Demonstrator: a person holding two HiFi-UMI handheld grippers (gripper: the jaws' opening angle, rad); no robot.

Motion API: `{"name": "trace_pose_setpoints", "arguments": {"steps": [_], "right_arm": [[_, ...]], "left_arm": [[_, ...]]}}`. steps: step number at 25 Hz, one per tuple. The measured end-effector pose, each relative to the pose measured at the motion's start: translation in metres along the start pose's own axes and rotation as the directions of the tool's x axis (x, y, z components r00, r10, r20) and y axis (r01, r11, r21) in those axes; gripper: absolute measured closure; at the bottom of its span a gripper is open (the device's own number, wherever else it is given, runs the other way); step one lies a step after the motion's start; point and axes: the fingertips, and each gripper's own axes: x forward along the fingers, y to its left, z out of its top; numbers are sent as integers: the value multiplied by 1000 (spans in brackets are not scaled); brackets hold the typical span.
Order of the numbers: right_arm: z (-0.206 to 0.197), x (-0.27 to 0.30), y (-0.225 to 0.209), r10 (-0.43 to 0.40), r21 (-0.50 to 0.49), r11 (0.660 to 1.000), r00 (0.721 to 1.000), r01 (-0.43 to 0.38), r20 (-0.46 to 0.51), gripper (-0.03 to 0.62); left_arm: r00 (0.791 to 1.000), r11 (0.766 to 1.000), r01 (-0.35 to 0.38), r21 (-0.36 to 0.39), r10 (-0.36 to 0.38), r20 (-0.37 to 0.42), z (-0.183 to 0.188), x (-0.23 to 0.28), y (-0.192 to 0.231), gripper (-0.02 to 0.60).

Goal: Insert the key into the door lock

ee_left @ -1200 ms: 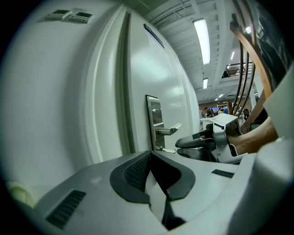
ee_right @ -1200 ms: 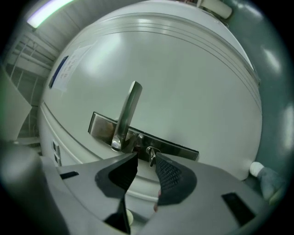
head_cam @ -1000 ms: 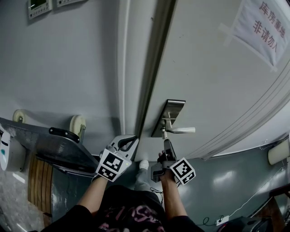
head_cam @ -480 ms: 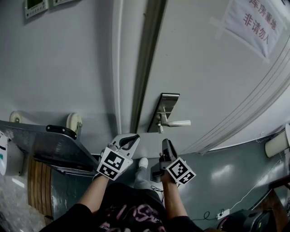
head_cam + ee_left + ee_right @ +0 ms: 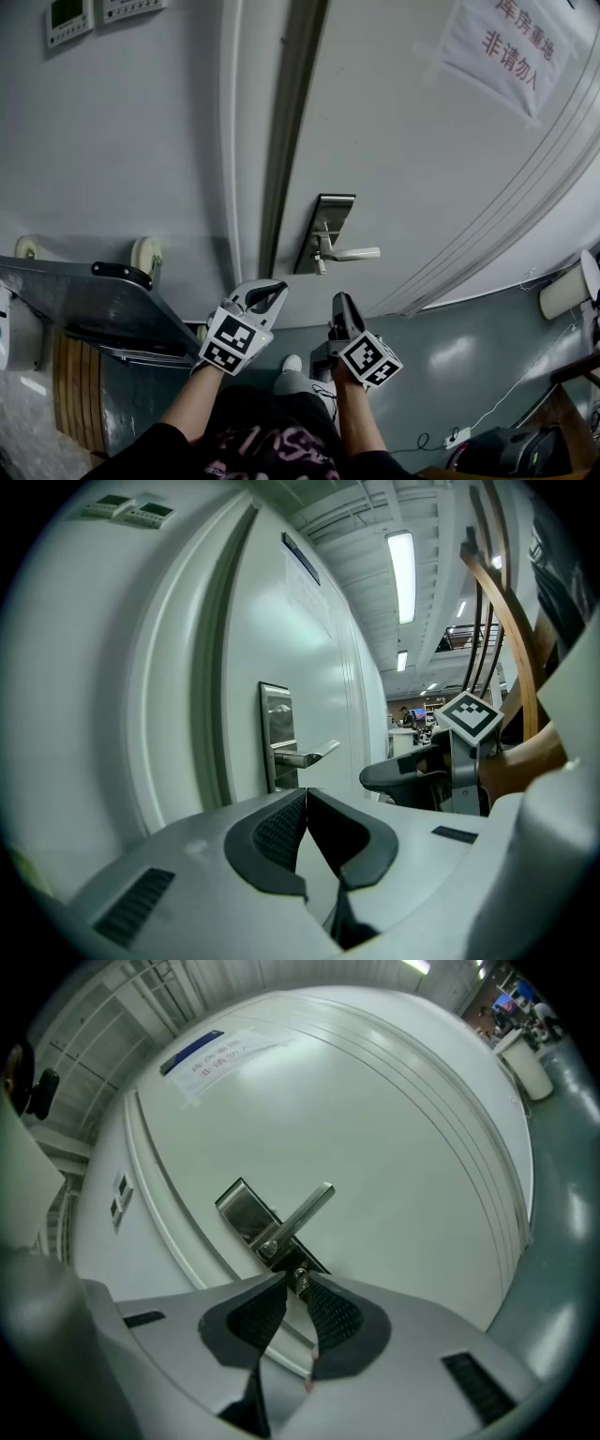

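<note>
Door sign (image 5: 502, 49) "库房重地 非请勿入"; left hand-held gripper (image 5: 305, 795) pinched; right hand-held gripper (image 5: 295, 1284) closing, empty

The door (image 5: 422, 141) bears a lock plate (image 5: 330, 211), handle (image 5: 361, 253), seemingly a key (image 5: 320, 267).

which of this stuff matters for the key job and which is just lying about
Job: door; lock plate; lever handle; key, apparently in the lock; right gripper, jaws closing on nothing.
Lying about: paper notice; wall panels; trolley; white bin.
</note>
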Motion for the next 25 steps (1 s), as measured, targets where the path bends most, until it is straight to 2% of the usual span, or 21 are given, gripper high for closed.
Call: {"name": "trace_pose_setpoints", "arguments": {"steps": [7, 10, 18, 25], "right_arm": [[4, -5, 2, 2, -55, 998, 1000, -3, -25, 479], [6, -8, 2, -8, -115, 993, 1000, 5, -26, 484], [8, -12, 10, -16, -358, 934, 999, 1, -37, 496], [12, -21, 8, -7, -435, 901, 999, -12, -42, 511]], "left_arm": [[1000, 1000, -8, -20, 8, 12, 11, -1, -3, 568], [1000, 999, -17, -27, 17, 7, 11, -4, -4, 568], [998, 998, -67, -19, 66, -4, 13, -13, 0, 569], [991, 991, -132, 4, 132, 2, 21, -26, 3, 569]]}}
